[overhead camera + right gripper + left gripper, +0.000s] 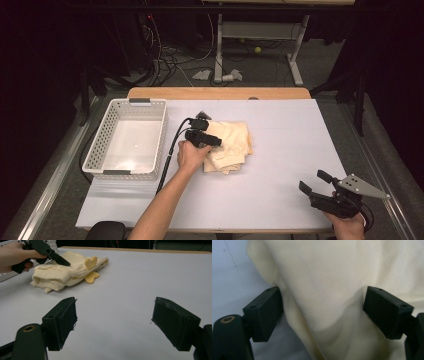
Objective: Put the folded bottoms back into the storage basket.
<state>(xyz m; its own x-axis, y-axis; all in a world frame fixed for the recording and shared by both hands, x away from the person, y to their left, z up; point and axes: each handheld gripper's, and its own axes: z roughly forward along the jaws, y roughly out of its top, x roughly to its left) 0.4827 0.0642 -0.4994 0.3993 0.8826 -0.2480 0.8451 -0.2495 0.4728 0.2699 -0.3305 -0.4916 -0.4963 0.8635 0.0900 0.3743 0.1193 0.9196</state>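
Observation:
A folded cream-yellow garment (230, 147) lies on the white table, just right of the basket. My left gripper (216, 141) rests on the garment's left part. In the left gripper view its jaws stand wide apart, open, with a ridge of the cream cloth (324, 302) bulging between them. My right gripper (315, 182) hovers open near the table's front right corner, with bare table between its jaws (113, 322). From the right gripper view the garment (67, 272) sits far off at the upper left, a darker yellow tab sticking up from it, with the left gripper (66, 263) pressed on top.
A white perforated plastic basket (100, 145) stands on the left side of the table and looks empty. A wooden edge (220, 93) runs along the table's far side. Cables and desk legs lie on the floor beyond.

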